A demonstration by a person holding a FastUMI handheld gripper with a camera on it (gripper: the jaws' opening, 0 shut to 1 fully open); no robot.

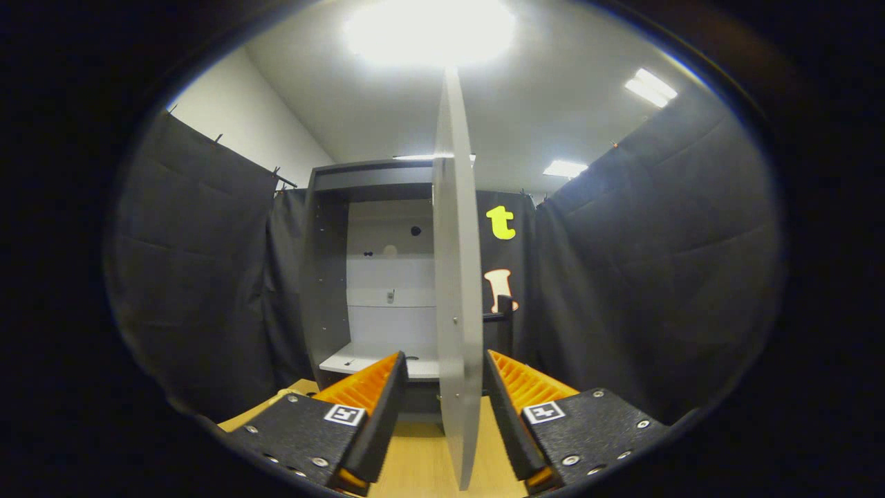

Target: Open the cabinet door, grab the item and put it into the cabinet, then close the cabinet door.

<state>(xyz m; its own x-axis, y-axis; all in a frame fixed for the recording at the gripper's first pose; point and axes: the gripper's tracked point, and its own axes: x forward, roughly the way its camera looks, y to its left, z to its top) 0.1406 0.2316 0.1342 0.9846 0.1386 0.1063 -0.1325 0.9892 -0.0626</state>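
While the gripper (442, 387) sits low in the frame with its fingers spread wide, the cabinet door (456, 290) stands edge-on in the gap between them, touching neither. Beyond it at centre, the cabinet (332, 277) stands open on the wooden table (415, 463), pale shelves showing.
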